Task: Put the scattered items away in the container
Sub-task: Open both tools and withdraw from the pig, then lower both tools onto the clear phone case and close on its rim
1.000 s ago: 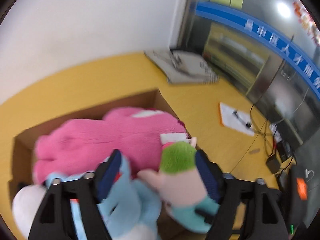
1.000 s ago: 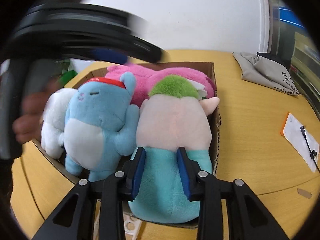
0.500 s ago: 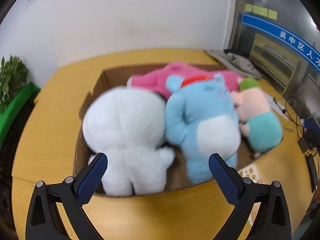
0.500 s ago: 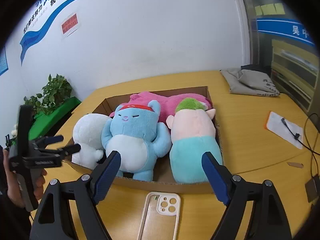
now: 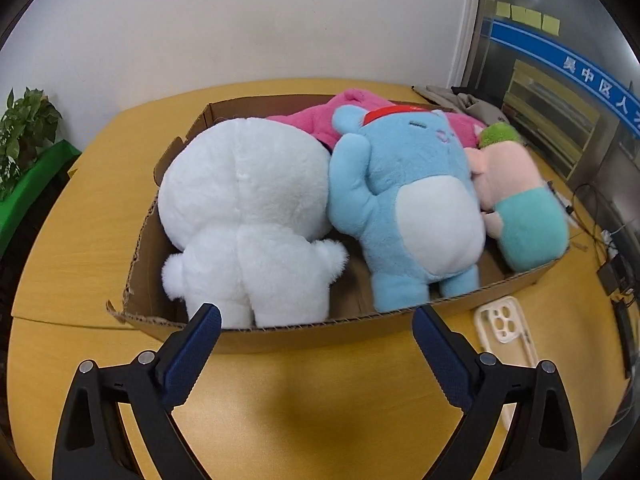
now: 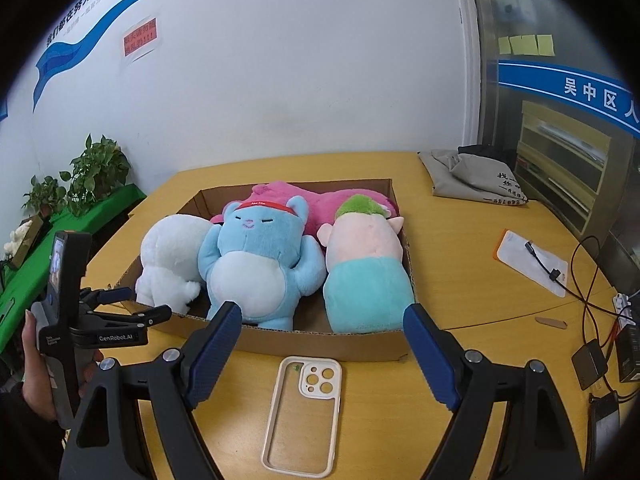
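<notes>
Cardboard box (image 6: 320, 338) sits mid-table (image 6: 460, 280), holds four plush toys: white plush (image 5: 248, 216) at left end, blue plush (image 5: 408, 208) in middle, green-haired plush (image 6: 364, 264) at right end, pink plush (image 6: 320, 200) along back wall.

Left gripper (image 5: 316, 330) jaws spread wide, empty, at box front wall. Right gripper (image 6: 320, 330) likewise wide, empty.

Right view only: phone case (image 6: 304, 412) whole, on table just before box front wall; left gripper from side; folded cloth (image 6: 472, 184) at far right table edge; plants (image 6: 96, 172).
</notes>
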